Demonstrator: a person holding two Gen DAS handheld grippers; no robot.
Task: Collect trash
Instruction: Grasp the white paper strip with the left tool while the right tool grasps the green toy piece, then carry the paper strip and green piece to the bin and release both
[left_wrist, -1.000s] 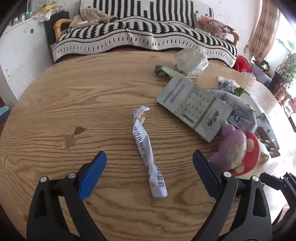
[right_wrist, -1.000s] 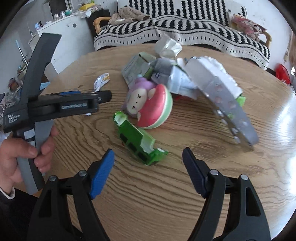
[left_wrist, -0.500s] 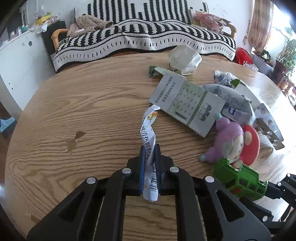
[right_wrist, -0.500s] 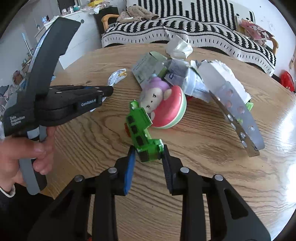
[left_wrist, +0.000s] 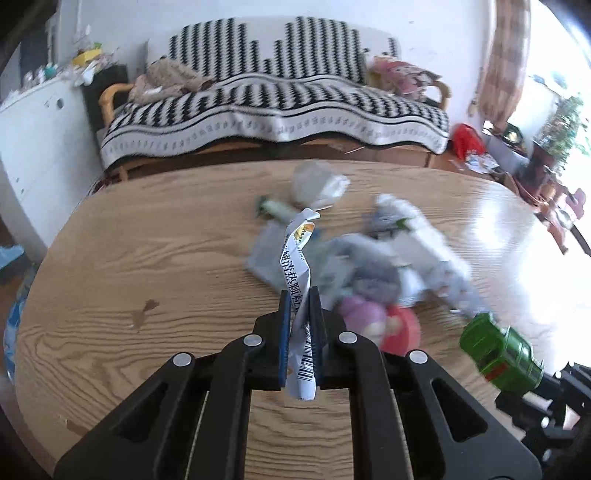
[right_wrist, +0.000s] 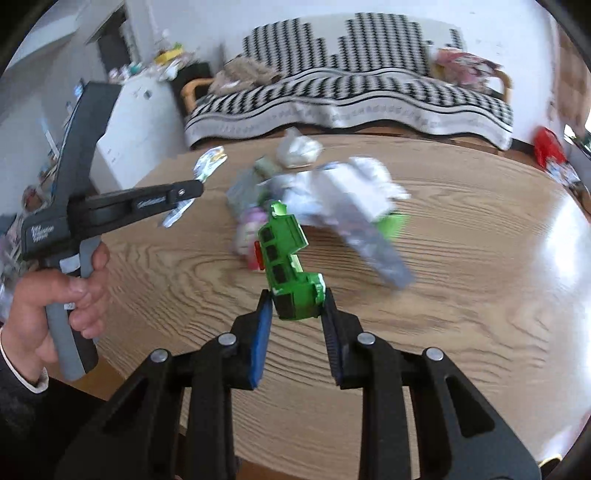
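Above the oval wooden bench (left_wrist: 147, 258), your left gripper (left_wrist: 300, 314) is clenching the twisted white paper wrapper (left_wrist: 295, 273); your right gripper (right_wrist: 297, 306) is gripping the green plastic toy piece (right_wrist: 288, 266).

We see a white wrapper (left_wrist: 295, 273) with black print and a bright green box (right_wrist: 291, 266). The sofa throw (left_wrist: 273, 110) is black-and-white zigzag; the table (left_wrist: 147, 240) is light oak grain.

White twisted wrapper (left_wrist: 295, 280): printed Chinese characters along its length, only partly legible; barcode at the wrapper's lower end. Other lettering too blurred to read.
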